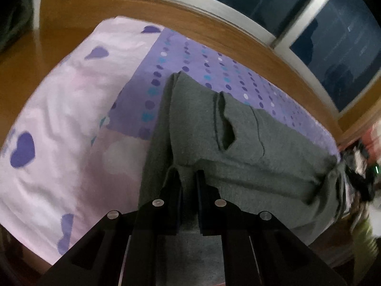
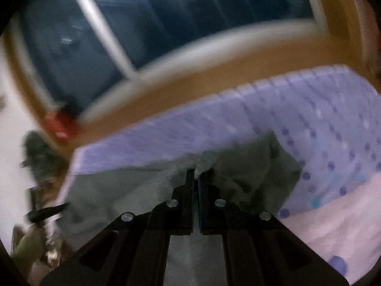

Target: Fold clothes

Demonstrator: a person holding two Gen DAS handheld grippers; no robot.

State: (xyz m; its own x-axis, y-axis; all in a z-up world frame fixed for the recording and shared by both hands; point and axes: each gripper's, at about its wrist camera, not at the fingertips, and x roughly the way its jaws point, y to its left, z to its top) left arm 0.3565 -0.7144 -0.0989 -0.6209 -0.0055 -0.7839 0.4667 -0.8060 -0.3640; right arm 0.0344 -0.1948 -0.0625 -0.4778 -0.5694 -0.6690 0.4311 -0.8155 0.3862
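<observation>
A grey-green knit garment (image 1: 238,147) with a slit pocket lies across the bed, running from the middle toward the right edge. My left gripper (image 1: 188,174) is shut on a fold of this garment at its near edge, cloth bunched between the black fingers. In the blurred right wrist view, my right gripper (image 2: 198,172) is shut on a raised edge of the same garment (image 2: 250,178), with a tuft of cloth sticking out above the fingertips. The cloth hangs down from that grip.
The bed has a purple dotted sheet (image 1: 214,66) and a pink cover with purple hearts (image 1: 59,119). A wooden ledge (image 1: 214,31) and a dark window (image 1: 345,47) run behind it. Dark and red objects (image 2: 59,124) stand on the ledge at left in the right wrist view.
</observation>
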